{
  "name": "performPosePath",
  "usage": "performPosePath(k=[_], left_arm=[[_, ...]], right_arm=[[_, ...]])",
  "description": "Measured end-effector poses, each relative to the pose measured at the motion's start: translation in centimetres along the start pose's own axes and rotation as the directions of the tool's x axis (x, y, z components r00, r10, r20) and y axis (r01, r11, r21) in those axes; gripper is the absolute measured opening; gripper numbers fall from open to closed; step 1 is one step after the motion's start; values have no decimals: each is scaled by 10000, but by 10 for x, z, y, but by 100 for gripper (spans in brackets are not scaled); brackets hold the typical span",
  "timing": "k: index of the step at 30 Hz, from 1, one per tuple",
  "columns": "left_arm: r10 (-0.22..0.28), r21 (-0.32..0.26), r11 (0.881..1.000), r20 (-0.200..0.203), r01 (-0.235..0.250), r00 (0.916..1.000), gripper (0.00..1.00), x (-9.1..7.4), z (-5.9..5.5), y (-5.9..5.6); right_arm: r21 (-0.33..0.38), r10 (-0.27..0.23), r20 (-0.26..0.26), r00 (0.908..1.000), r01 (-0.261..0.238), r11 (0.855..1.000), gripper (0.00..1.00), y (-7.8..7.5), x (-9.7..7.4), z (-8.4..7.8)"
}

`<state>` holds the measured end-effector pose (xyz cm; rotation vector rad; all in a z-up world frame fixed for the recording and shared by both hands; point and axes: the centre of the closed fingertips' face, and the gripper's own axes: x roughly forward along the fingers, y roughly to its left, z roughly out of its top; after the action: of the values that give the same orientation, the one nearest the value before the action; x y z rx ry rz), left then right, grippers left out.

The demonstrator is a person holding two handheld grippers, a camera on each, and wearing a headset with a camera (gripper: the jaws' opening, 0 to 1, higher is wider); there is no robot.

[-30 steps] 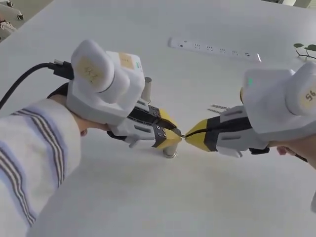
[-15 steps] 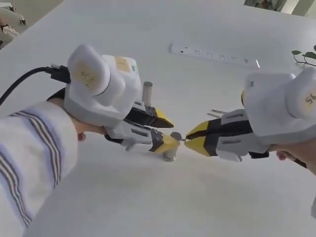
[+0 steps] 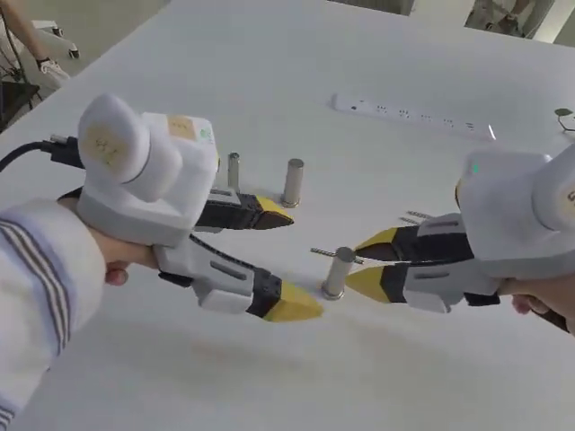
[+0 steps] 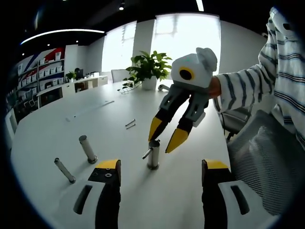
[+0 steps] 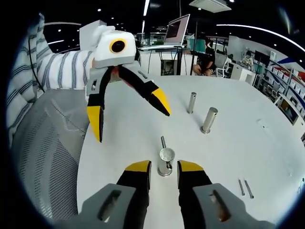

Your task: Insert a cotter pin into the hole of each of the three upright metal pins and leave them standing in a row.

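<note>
- R gripper (image 3: pixel 352 262): fingers a bit apart, one on each side of the near metal pin (image 3: pixel 335 278), w/ nothing held. If they shut hard or swing sideways, they may knock the pin over, b/c it stands on just a small foot.
- L gripper (image 3: pixel 305 266): fingers wide apart, empty, just beside the same pin. A sweep toward the pin could bump it, or push the end that sticks out.
- Two other metal pins (image 3: pixel 294 182) stand upright farther back, near each other, w/ no cotter pin in them that I can see. A reach across could tip them and spoil the row.
- Cotter pin (image 3: pixel 322 253): goes through the hole near the top of the near pin, and one end pokes out toward the L gripper. Can't tell how far in it is. If only part way, a small nudge may slide it out.
- Room: big office w/ bright windows (image 4: pixel 183 33), a plant (image 4: pixel 150 67), shelves (image 4: pixel 43 71) and a mesh chair (image 5: pixel 52 157).
- Table (image 3: pixel 269 72): white, flat, smooth, so small round things may roll or slide on it.
- Power strip (image 3: pixel 413 115): far side, well apart from the work.
- Spare cotter pins (image 3: pixel 415 216): lie flat near the R gripper. They are thin, prob. hard to pick up and easy to flick away.
</note>
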<state>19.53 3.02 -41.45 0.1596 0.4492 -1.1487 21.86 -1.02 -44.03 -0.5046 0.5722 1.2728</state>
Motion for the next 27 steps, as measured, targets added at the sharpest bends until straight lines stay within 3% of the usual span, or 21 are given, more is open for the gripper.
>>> performPosePath(k=[7, 12, 27], left_arm=[[417, -650, 9971, 438, -388, 9982, 87, -21, -5, 2], [471, -768, 9961, 479, -434, 9977, 99, -29, -8, -1], [709, -940, 9932, 266, -681, 9971, 99, -44, -20, -6]], right_arm=[[249, 19, 61, 10000, -21, 9997, 21, 0, 7, -2], [502, -10, 217, 9998, -1, 9987, 23, -1, 12, -4], [1025, -74, 559, 9984, 16, 9947, 24, -3, 24, -13]])
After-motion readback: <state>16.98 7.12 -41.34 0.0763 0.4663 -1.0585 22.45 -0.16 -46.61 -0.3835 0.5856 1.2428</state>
